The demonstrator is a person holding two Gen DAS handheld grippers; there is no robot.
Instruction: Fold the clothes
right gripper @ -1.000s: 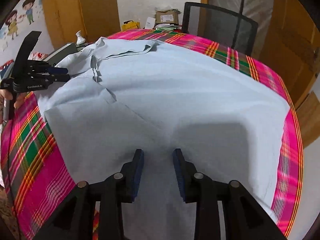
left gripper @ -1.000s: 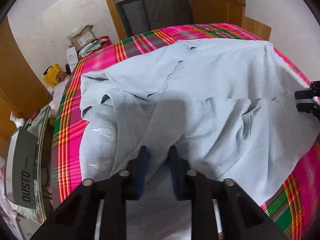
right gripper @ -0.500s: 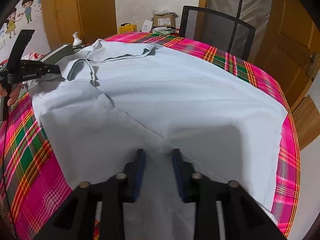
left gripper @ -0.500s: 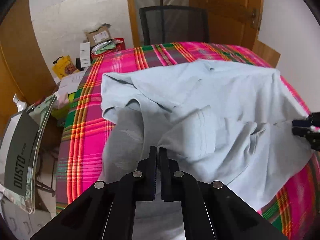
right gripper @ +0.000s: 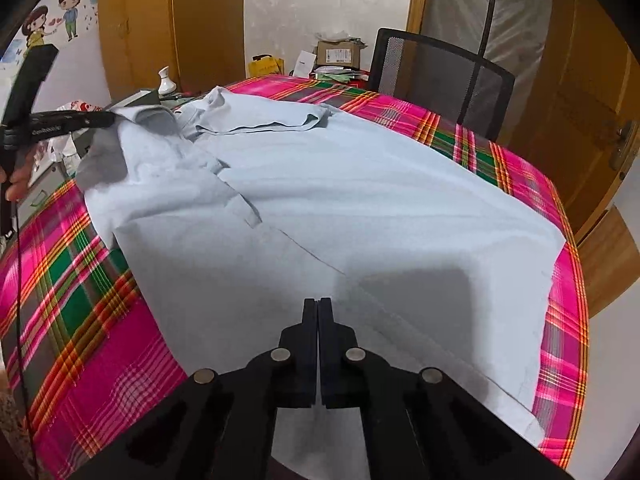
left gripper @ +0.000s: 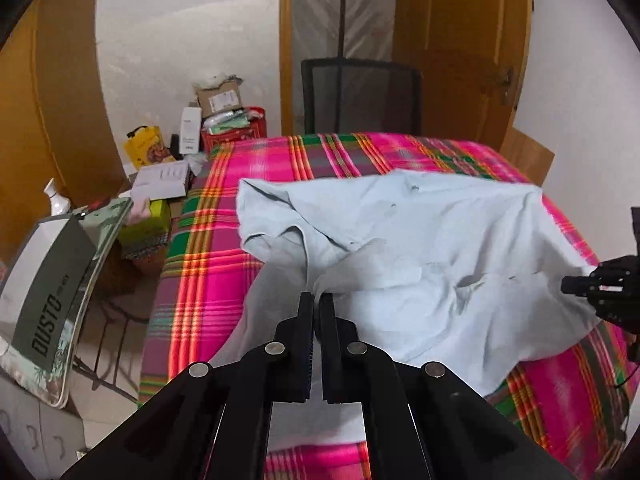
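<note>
**Two tongs pinched on one pale shirt**

Both tongs are closed down on the same garment, a light blue-grey shirt (right gripper: 360, 208) spread over the bench (right gripper: 72, 288), which wears a pink, green and orange plaid cloth.

The left tongs (left gripper: 317, 300) have their black fingers squeezed together on a bunched fold of the shirt near its sleeve and collar end. The cloth there is drawn up off the bench into a peak at the fingertips, and a shaded flap of it hangs below. In the right wrist view the same left tongs (right gripper: 106, 120) show at the far left, gripped by a hand (right gripper: 16, 180), with the shirt's corner pulled taut to their tip.

The right tongs (right gripper: 318, 304) are fully closed on the near edge of the shirt, low against the bench, their shadow falling on the cloth just beyond. From the left wrist view the right tongs (left gripper: 572, 289) sit at the shirt's right-hand corner.

The rest of the shirt lies mostly flat across the middle of the bench, with creases toward the lifted end. A black mesh chair (right gripper: 440, 80) stands at the far side, and boxes (left gripper: 218, 98) are stacked by the wall.
</note>
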